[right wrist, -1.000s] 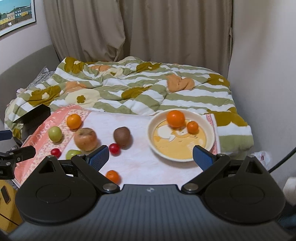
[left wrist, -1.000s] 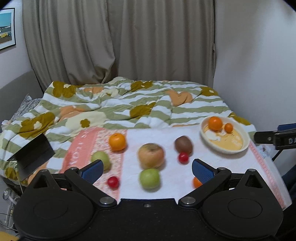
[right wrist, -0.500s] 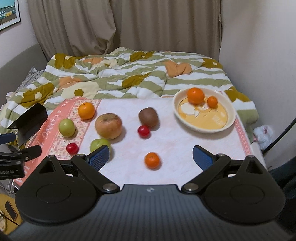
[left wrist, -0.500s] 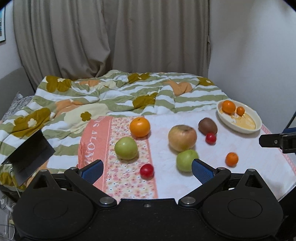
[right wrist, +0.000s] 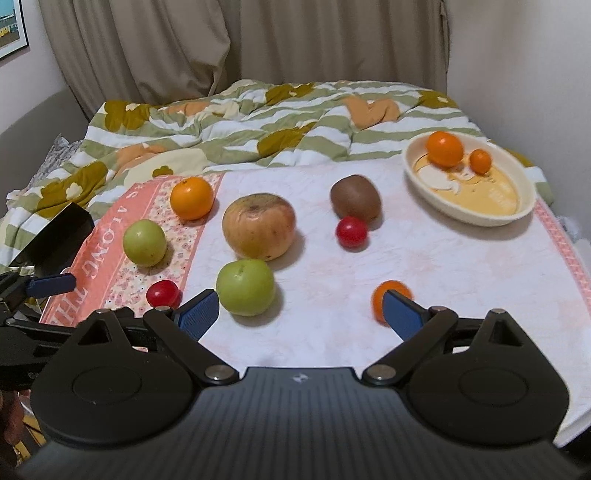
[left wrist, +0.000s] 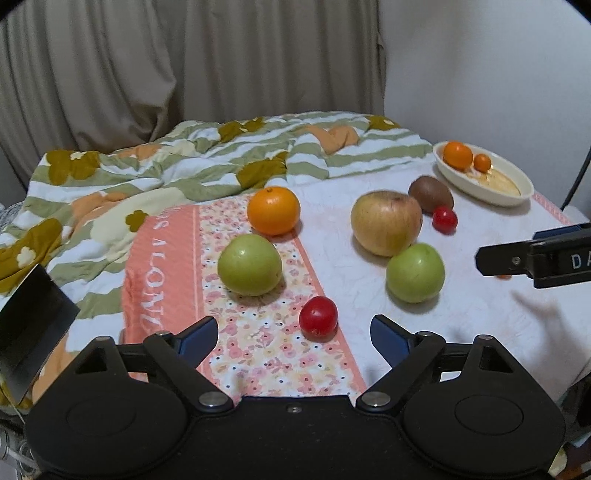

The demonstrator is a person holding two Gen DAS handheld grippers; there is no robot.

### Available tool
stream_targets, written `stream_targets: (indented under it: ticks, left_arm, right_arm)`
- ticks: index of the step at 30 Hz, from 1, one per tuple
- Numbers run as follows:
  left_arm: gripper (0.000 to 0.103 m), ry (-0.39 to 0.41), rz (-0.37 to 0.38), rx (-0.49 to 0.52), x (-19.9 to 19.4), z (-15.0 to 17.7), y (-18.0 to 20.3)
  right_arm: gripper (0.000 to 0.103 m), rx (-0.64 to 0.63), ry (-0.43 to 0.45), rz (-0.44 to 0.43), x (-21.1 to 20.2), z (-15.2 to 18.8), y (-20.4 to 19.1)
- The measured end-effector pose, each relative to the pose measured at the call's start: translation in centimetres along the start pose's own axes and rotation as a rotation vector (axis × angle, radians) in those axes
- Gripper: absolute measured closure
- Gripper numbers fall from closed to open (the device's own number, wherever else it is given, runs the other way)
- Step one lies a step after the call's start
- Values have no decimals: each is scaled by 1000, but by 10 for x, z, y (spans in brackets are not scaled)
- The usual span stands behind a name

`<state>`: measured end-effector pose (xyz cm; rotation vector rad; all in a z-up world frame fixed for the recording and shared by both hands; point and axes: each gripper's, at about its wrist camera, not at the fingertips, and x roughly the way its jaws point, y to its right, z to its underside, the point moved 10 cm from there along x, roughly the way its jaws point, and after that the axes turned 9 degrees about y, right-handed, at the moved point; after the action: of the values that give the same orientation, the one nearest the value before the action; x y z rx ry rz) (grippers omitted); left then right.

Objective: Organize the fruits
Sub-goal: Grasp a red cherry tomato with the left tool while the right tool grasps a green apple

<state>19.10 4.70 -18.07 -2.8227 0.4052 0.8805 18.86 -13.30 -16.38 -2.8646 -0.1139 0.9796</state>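
Lying just ahead of the left gripper [left wrist: 293,334], slightly right of centre, the small red fruit [left wrist: 318,318] is its nearest target. Its jaws, which have just been closing, stand wide and empty. The right gripper [right wrist: 301,314] is likewise wide and empty, its right pad just in front of the small orange [right wrist: 386,295].

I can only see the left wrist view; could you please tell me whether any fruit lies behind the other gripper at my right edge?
Observer: Yes, a small orange lies on the white cloth, partly behind one finger of the right gripper.
Operator: Thank you. Is that gripper holding anything?
Observer: No, its fingers stand open and grip nothing.
Operator: Is there anything on the wall to the left, beyond my frame?
Observer: A framed picture hangs there, left of the curtain.
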Motion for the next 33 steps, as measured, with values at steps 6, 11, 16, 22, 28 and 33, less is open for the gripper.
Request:
stream_targets:
  ticks: [6,11,16,22,28,33]
  left_arm:
    - [31,-36,19,43,27,5,6]
    - [35,-41,32,58,37,5,9]
    - [54,-60,45,59,46,5,14]
    - [70,-79,61,60,50,11,18]
    - [70,-88,62,30,47,14,15]
    - [70,-96,52,11,42,17,11]
  right_arm:
    - [0,31,-35,-23,25,11,-3]
    - [0,39,-51,-40,36,14,-5]
    - [0,38,-66,-63,44,14,-10]
    - [6,43,-79,-95,52,14,-17]
    - [14,37,-89,-115,58,14,-24]
    - [22,21,-104,-128,66,17,-32]
